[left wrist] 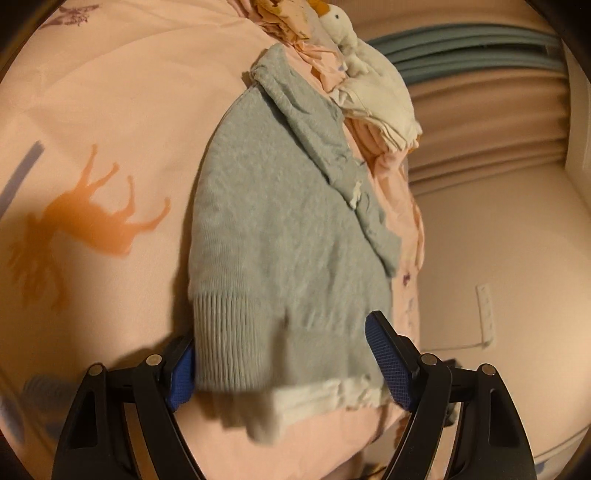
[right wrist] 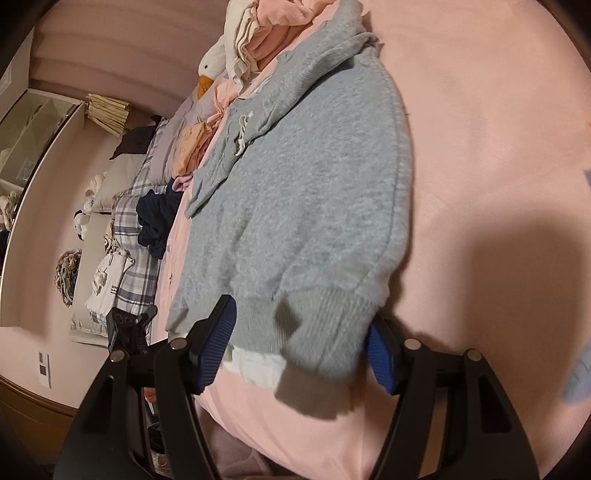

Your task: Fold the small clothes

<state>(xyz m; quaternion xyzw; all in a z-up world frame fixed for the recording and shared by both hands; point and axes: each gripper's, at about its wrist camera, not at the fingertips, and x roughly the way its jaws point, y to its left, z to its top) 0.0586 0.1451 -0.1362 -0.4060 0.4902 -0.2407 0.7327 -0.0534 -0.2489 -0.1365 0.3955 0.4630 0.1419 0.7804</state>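
Sweater (left wrist: 273, 229) is lying flat on the bed (left wrist: 110, 110), grey knit with a white hem peeking out at the near end, and its long axis runs straight away from both claws toward the pile of clothes and a plush goose (left wrist: 341, 26) at the far end. So the near hem is the bit that matters here.

Left claw (left wrist: 284, 365) has its blue pads spread wide, one on each side of the ribbed hem and not squeezing it as far as I can see. Right claw (right wrist: 299, 354) is the same deal, pads apart and straddling the ribbed cuff corner on its side, with no pinch visible. Both look about equally close to the hem, so I'd guess the fold gets lifted from here and carried away toward the collar.

Bed cover is pink with an orange animal print (left wrist: 85, 225). Room's cluttered: plaid bedding (right wrist: 136, 229), dark clothes (right wrist: 159, 218), pinkish walls.
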